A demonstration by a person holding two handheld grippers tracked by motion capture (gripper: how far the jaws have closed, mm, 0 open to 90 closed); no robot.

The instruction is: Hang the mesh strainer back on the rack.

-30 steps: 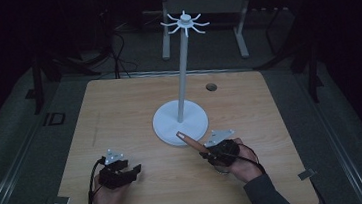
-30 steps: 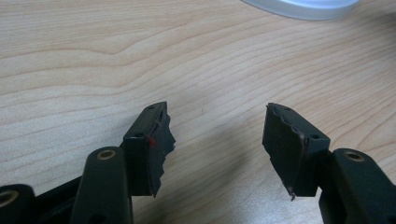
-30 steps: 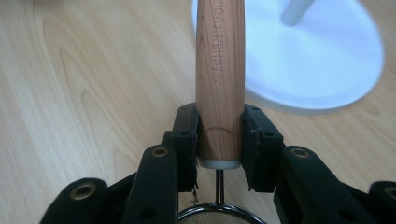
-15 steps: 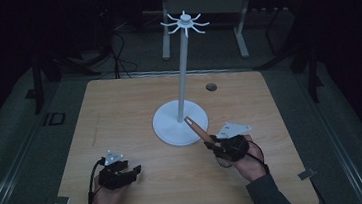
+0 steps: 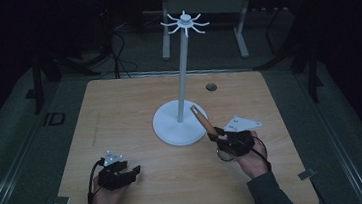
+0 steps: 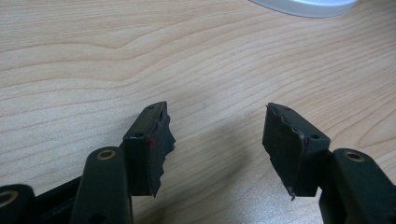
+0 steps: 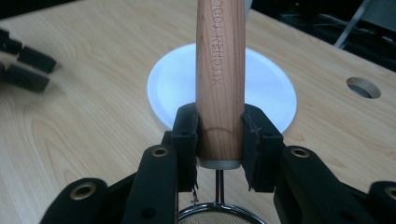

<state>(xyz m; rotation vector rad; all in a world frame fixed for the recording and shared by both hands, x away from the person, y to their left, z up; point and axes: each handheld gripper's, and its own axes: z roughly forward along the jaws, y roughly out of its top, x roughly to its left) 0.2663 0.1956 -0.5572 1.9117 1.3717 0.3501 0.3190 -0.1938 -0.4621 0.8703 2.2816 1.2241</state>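
Observation:
A small strainer with a wooden handle [image 7: 220, 70] stamped "KITCHEN TOOL" is held in my right gripper [image 7: 219, 135], whose jaws are shut on the handle's lower end. The mesh bowl [image 7: 219, 218] hangs just below the jaws. In the high view the right gripper [image 5: 221, 138] is at the table's front right, and the handle [image 5: 201, 118] slants up and left over the white stand's round base [image 5: 171, 128]. The stand's pole [image 5: 182, 71] carries a ring of hooks [image 5: 185, 22]. My left gripper [image 5: 128, 172] rests open on the wood at the front left, with nothing between its jaws [image 6: 215, 135].
The wooden table [image 5: 120, 113] has a round cable hole [image 5: 211, 86] at the back right. The stand's base edge [image 6: 308, 4] lies well ahead of the left gripper. Dark floor, cables and metal frames surround the table.
My right gripper has moved right and slightly back with the strainer, and the handle now points up more steeply beside the stand's pole. The left gripper has stayed still.

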